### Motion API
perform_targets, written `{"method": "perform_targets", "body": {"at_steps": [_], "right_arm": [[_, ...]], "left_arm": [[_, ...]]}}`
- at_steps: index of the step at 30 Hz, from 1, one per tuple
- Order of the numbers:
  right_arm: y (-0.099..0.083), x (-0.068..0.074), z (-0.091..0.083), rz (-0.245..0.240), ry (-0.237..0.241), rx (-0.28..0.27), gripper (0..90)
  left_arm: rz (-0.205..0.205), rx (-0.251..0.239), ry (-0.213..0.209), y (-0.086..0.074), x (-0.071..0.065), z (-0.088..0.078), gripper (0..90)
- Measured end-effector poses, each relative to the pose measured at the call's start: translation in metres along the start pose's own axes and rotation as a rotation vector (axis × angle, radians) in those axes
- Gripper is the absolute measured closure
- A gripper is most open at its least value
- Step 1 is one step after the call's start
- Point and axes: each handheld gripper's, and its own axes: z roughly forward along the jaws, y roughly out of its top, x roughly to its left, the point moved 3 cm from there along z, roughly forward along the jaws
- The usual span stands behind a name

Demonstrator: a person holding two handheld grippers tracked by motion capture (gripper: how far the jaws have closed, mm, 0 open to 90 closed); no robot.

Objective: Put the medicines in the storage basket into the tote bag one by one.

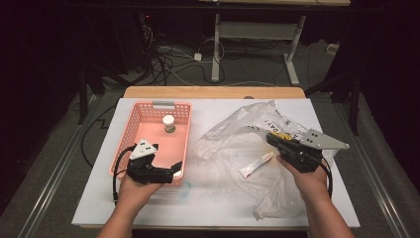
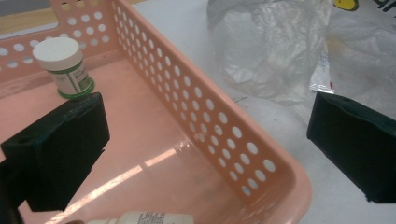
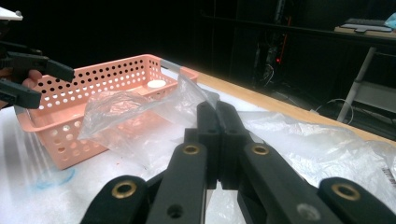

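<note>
The work on the table is emptying a plastic bag (image 1: 247,144) into a pink basket (image 1: 181,106). The right gripper (image 1: 271,138) has its jaws together, pinching a fold of the bag and holding it up off the table; in the right gripper view the film drapes away from the closed tips toward the basket. The left gripper (image 1: 176,167) hangs over the basket's near right corner with its jaws wide apart and nothing between them, one jaw inside the wall and one outside it.

A small white-capped jar (image 1: 169,123) stands upright near the basket's far end. A white tube (image 2: 144,218) lies on the basket floor just under the left gripper. Another tube (image 1: 256,165) lies on the table by the bag; I cannot tell whether it is under the film or inside it.

My worry is that tube. If the left gripper reaches for it through the crinkled plastic, it could pinch film along with it, or the tube could skid away. The right hold is on thin film, which could slip out or tear if pulled hard. And the left jaws straddle the basket wall, so a careless sideways move could shove or tip the basket and topple the jar.
</note>
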Motion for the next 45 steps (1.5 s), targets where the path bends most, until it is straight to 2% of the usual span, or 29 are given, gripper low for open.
{"method": "perform_targets", "body": {"at_steps": [6, 14, 17, 20, 24, 27, 32, 37, 40, 45], "right_arm": [[0.0, -0.001, -0.001, 0.008, 0.002, -0.001, 90.0], [-0.001, -0.003, -0.002, 0.006, -0.004, -0.003, 90.0], [0.0, -0.003, -0.004, 0.006, -0.008, -0.005, 90.0], [0.001, -0.004, -0.005, 0.01, -0.012, -0.007, 90.0], [0.0, -0.005, -0.004, 0.011, -0.011, -0.006, 90.0], [0.0, -0.004, -0.003, 0.011, -0.008, -0.003, 90.0], [0.0, -0.003, -0.001, 0.004, -0.004, -0.002, 90.0], [0.0, -0.004, -0.002, 0.009, -0.007, -0.001, 90.0], [0.0, -0.003, -0.002, 0.006, -0.008, -0.001, 90.0], [-0.001, -0.003, 0.0, 0.002, -0.004, 0.006, 90.0]], "left_arm": [[-0.012, 0.018, 0.041, -0.004, 0.012, -0.001, 0.0], [-0.041, 0.0, 0.068, -0.003, 0.023, -0.009, 0.0], [-0.05, -0.01, 0.08, 0.003, 0.024, -0.013, 0.0], [-0.067, -0.047, 0.083, 0.011, 0.026, -0.013, 0.0], [-0.059, -0.07, 0.094, 0.025, 0.027, -0.011, 0.0], [-0.06, -0.089, 0.077, 0.035, 0.029, -0.009, 0.0], [-0.053, -0.073, 0.09, 0.049, 0.034, 0.005, 0.0], [-0.091, -0.045, 0.085, 0.06, 0.048, 0.027, 0.0], [-0.082, -0.023, 0.101, 0.065, 0.054, 0.04, 0.0], [-0.103, -0.011, 0.101, 0.07, 0.065, 0.057, 0.0]]}}
